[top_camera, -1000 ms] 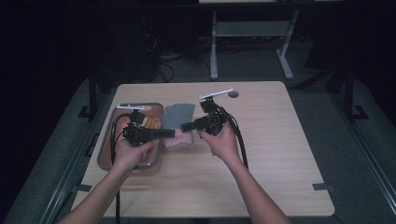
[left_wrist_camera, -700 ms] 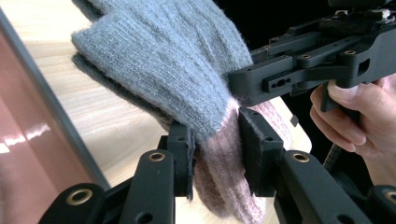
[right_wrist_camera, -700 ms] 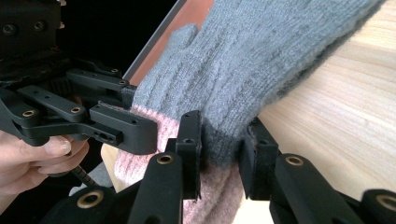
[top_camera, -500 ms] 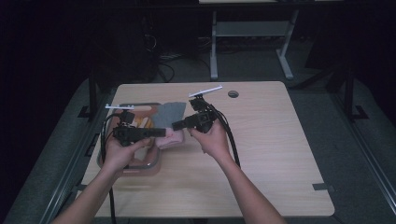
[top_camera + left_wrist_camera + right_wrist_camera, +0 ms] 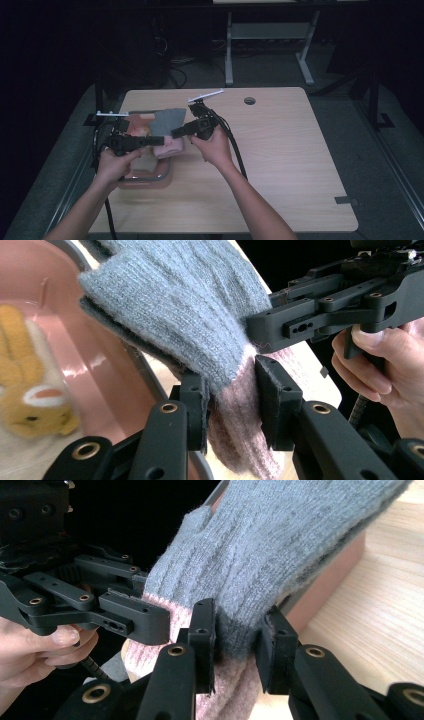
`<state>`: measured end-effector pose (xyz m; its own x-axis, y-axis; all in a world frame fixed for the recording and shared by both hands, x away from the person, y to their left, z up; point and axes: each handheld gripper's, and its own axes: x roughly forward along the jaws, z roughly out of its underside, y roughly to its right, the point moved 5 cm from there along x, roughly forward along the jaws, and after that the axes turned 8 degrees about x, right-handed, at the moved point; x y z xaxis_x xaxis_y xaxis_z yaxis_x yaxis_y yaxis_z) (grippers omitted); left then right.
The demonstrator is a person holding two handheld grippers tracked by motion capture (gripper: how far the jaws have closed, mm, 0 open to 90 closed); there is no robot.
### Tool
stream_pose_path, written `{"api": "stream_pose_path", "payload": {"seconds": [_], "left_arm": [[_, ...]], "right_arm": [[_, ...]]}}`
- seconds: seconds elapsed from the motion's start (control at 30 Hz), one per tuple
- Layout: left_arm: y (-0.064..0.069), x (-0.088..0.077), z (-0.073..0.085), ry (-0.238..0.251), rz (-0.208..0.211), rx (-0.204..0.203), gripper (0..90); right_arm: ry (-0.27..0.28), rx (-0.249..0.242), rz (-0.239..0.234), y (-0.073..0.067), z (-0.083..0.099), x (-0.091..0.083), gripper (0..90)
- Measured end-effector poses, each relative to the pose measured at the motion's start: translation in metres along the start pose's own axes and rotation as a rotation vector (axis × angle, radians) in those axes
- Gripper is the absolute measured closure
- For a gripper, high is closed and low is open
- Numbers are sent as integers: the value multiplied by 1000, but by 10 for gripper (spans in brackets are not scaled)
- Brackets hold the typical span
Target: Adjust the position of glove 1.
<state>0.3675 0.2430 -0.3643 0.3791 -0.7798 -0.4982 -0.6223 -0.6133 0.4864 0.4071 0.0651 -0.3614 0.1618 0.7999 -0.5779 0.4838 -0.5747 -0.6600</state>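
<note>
1. Grey-and-pink knit glove [image 5: 167, 131] hangs above the pink tray [image 5: 150, 175], pinched by both: left hand-held gripper [image 5: 159, 141] and right hand-held gripper [image 5: 175, 133] clamped on it
2. Yellow plush toy [image 5: 35, 385] lies in the tray
3. Wooden tabletop [image 5: 280, 165] lies beneath

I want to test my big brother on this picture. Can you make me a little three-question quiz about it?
1. True or false: both hand-held grippers pinch the same knitted sock.
2. What two colours is the sock? A) grey and pink B) green and white C) black and red
3. What yellow thing lies in the pink tray?

Key:
1. True: the left hand-held gripper and the right hand-held gripper each clamp it.
2. A
3. A soft toy.
</note>
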Motion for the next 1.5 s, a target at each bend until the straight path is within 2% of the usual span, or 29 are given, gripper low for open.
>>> {"api": "stream_pose_path", "payload": {"seconds": [0.2,0.23,0.63,1.0,1.13,1.5], "left_arm": [[-8,-8,2,2,-2,-12,679],[-9,-9,2,0,-2,-10,680],[-23,-22,8,2,-11,-32,683],[-39,-32,15,-21,-35,-58,687],[-45,-35,19,-35,-53,-71,688],[-60,-39,31,-99,-92,-66,688]], "right_arm": [[-4,-12,6,-8,-4,8,716],[-4,-26,7,-8,-4,10,716],[-20,-3,-31,-12,-7,29,709],[-44,11,-62,-13,-9,51,705],[-52,21,-74,-12,-9,61,704],[-98,33,-79,-8,-4,87,697]]}}
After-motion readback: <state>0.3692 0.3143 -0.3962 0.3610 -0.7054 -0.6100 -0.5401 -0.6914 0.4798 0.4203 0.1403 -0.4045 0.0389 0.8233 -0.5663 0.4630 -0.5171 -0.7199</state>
